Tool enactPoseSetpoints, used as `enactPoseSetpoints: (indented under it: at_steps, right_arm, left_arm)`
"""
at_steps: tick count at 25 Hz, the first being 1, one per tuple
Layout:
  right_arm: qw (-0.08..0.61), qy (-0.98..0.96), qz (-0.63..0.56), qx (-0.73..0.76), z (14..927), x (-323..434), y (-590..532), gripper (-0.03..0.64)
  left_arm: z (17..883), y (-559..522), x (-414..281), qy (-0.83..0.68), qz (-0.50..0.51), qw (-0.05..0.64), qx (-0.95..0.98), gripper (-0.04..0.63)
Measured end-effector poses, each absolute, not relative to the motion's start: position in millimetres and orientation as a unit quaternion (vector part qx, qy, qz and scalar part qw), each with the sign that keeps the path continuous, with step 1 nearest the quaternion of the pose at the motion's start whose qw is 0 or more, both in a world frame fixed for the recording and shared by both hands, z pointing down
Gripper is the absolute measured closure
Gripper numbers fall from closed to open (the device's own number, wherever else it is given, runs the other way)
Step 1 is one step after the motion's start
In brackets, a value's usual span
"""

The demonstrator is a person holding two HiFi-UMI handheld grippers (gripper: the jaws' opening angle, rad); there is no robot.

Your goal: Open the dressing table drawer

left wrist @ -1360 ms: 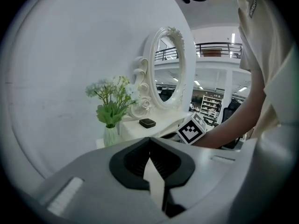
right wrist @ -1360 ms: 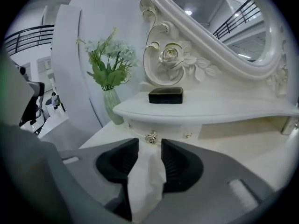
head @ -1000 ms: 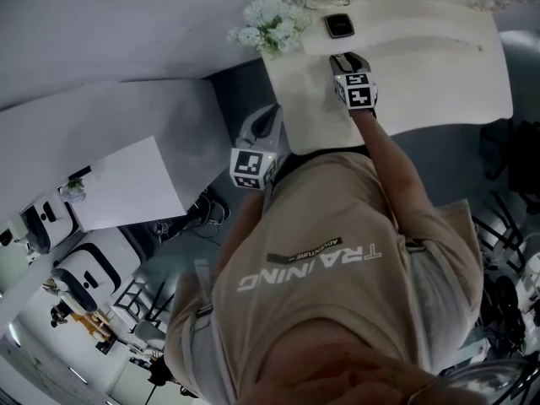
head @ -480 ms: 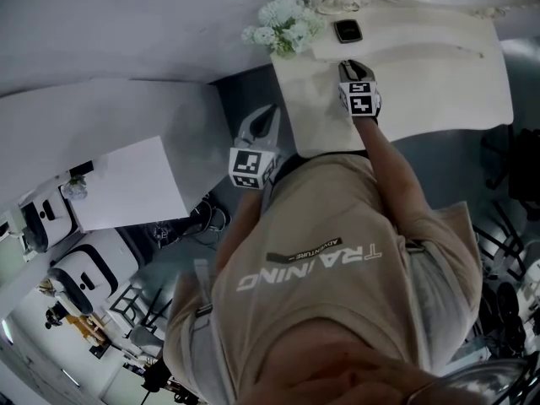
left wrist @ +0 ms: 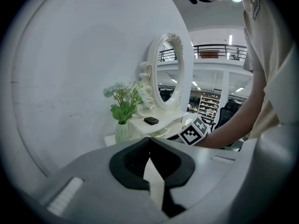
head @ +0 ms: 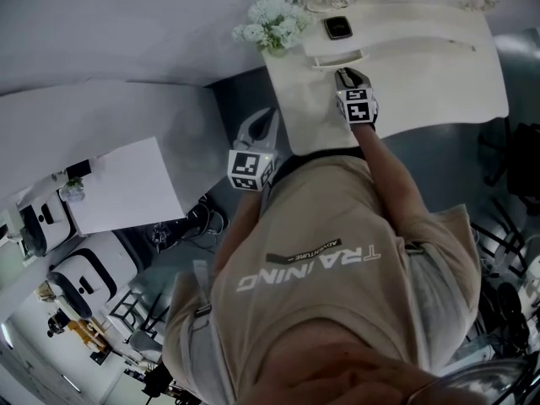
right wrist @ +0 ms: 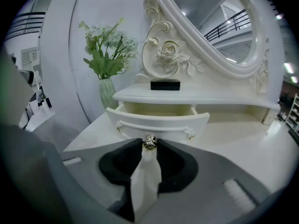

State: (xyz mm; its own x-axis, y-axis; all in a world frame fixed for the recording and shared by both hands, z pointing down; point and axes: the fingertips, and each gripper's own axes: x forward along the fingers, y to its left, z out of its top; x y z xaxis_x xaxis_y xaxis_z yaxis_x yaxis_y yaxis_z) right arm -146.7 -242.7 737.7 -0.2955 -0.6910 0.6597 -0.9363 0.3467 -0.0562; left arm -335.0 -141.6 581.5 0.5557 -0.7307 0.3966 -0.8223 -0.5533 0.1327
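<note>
I am standing over the white dressing table [head: 439,66], which is filling the top of the head view. Its oval mirror [right wrist: 219,22] is rising behind a raised shelf [right wrist: 196,96]. Under that shelf the drawer [right wrist: 159,122] is sitting partly pulled out, its pale inside showing behind the curved front. A vase of flowers [right wrist: 106,94] is standing just left of the drawer, well clear of it, and a small black box [right wrist: 165,84] is lying on the shelf above. Nothing is blocking the drawer front.

The mirror's upper part is running off the frame. My own chest is covering the table's near edge in the head view. The drawer's depth is staying in shadow, so I cannot say what, if anything, is lying inside. The little metal knob [right wrist: 149,142] is half buried between my pads.

I am stretching my right arm out over the tabletop, with my right gripper [head: 346,76] slanting down and clamping that knob at the middle of the drawer front. I am holding my left gripper [left wrist: 149,139] back beside the table's left corner, off the surface. Its tips are pressing together on nothing.
</note>
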Motion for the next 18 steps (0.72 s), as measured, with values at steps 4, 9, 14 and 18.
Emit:
enactPoseSetpoints:
  at_steps: [4,9,14,18]
  right_arm:
    - [0.271,-0.776,0.231,0.521,737,-145,-237,0.512]
    - [0.27,-0.779,0.233,0.515,737,-143,-237,0.512]
    - [0.249,-0.785,0.249,0.51,738,-138,-229,0.509]
    - [0.25,-0.798,0.238,0.495,730,-136,-224,0.5]
  left_arm:
    - [578,-136,-327,-0.448,0.148,0.155,0.868,0.588]
    - [576,-131,-323,-0.455,0.148,0.148,0.866,0.588]
    - [575,-120,-318,-0.455,0.153,0.156,0.863,0.588]
    - [578,-125,-313,-0.454,0.154,0.162,0.863,0.588]
